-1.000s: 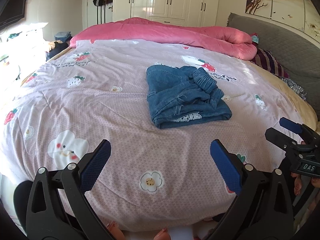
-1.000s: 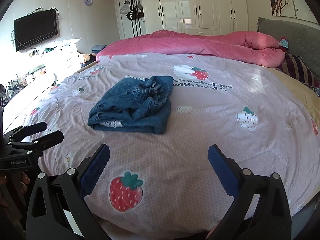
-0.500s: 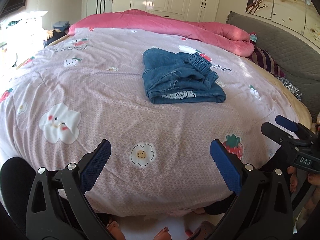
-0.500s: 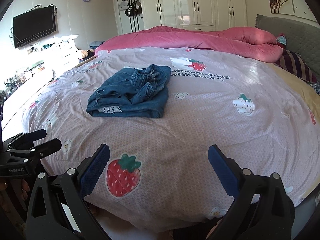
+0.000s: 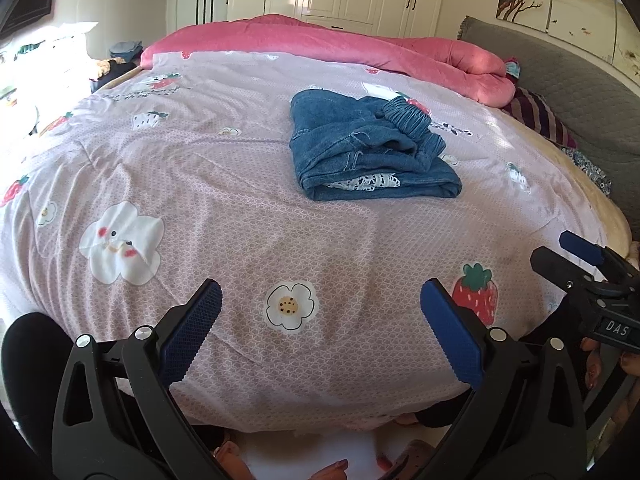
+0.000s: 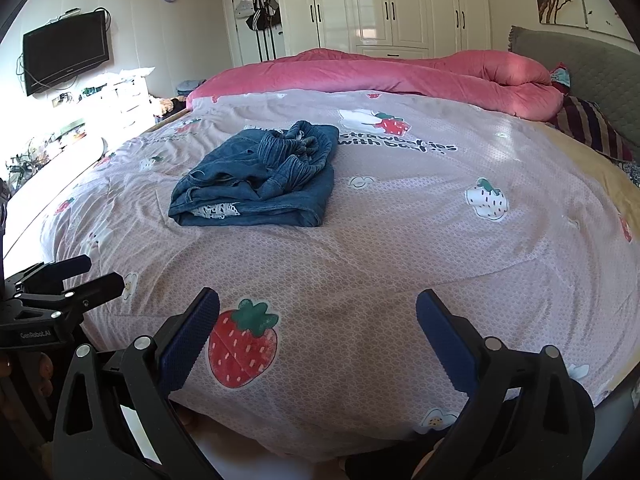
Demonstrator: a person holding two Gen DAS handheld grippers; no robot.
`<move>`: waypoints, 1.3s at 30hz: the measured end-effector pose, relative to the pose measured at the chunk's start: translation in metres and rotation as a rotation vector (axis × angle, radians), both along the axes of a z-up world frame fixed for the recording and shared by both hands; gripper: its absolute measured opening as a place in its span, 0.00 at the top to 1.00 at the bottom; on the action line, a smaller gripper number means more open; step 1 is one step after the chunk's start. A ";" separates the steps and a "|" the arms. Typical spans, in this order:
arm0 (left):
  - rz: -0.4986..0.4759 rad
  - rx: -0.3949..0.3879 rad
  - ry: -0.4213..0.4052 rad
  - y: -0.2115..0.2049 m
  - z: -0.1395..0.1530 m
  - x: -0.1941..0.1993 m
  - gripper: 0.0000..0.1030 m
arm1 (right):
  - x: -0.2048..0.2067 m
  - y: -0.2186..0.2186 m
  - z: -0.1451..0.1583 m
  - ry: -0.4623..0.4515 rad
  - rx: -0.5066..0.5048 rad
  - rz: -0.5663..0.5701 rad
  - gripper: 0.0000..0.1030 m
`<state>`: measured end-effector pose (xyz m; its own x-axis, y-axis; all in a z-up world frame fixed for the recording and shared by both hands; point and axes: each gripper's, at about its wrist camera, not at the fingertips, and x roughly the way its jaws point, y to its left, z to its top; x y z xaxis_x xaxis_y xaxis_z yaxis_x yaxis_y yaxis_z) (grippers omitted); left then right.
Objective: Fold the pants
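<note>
One pair of pants sits folded mid-bed; two grippers, left and right, hover at its near edge, both wide open, empty.

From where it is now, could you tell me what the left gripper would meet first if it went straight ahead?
Probably the bedspread: the open left gripper points across it, toward the folded pants farther on. Depth is unclear.

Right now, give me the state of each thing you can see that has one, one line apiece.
Denim pants: folded in a bundle, lying on the bed, nothing touching them.
Pink duvet: bunched along the far side.
Left tool: open, holding nothing.
Right tool: open, holding nothing.
Wardrobe doors: closed.
TV: screen dark.
</note>
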<state>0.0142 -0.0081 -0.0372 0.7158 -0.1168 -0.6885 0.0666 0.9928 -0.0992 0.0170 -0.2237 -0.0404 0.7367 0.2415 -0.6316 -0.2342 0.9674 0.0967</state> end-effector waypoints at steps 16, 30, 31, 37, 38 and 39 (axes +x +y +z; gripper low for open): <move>0.004 0.032 0.009 -0.002 -0.002 0.001 0.09 | 0.001 -0.004 0.002 -0.002 -0.002 -0.019 0.04; 0.011 0.040 0.011 -0.002 -0.002 0.002 0.09 | 0.000 -0.003 0.002 0.004 -0.009 -0.019 0.04; 0.013 0.041 0.013 -0.002 -0.002 0.002 0.09 | 0.000 -0.003 0.002 0.005 -0.010 -0.020 0.04; 0.018 0.038 0.015 -0.001 -0.002 0.001 0.09 | -0.001 -0.002 0.001 0.005 -0.010 -0.018 0.04; 0.019 0.037 0.016 -0.001 -0.002 0.001 0.09 | -0.001 -0.002 0.001 0.004 -0.011 -0.019 0.04; 0.020 0.037 0.016 -0.001 -0.002 0.001 0.09 | -0.001 -0.002 0.001 0.004 -0.011 -0.019 0.04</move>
